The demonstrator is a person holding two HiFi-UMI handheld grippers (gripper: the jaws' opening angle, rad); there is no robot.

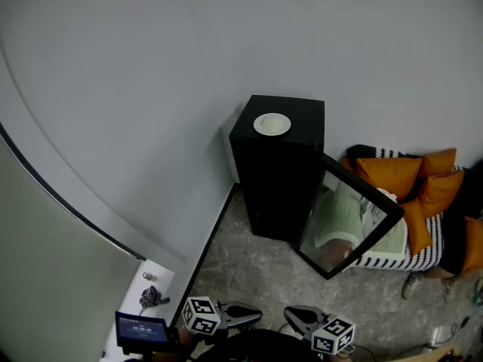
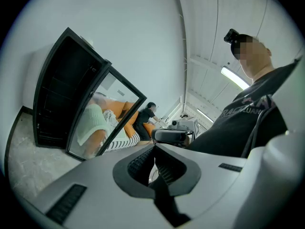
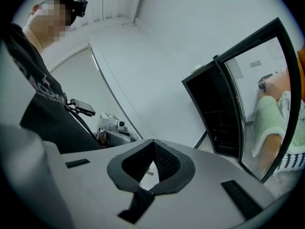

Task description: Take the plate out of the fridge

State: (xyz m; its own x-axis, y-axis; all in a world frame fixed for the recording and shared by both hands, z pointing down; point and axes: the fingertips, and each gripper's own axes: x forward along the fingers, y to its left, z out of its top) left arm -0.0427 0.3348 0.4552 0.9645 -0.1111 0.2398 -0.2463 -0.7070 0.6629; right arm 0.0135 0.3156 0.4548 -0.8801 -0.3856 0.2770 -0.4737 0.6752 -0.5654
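l gripper: jaws shut tight, ribbed pads meet at the tips, nothing btwn them. Sits low at bottom edge of head view, close to my body.
r gripper: same, jaws closed on nothing. Just beside l gripper, the two noses pointing twd each other w/ a small gap.
marker cubes: one on each gripper, at the outer ends in head view.
fridge: black upright cabinet on the grey marbled floor, back against the pale wall. Inside is dark; shelves show in r gripper view, contents can't tell.
door: glass pane in black frame, swung open to the right in head view, hinged on fridge's right front edge.
plate: white, round, shallow. Sits flat on top of fridge, on the left part of the top as head view shows it. Well apart from both grippers, neither touching it.
thru the glass: pale green fabric, blurred.
cushions: orange, piled right of fridge, behind the open door.
striped cover: black-and-white, under the cushions.
person in black: small in l gripper view, by the orange cushions past the door.
screen: small blue-lit device at lower left, beside l gripper.
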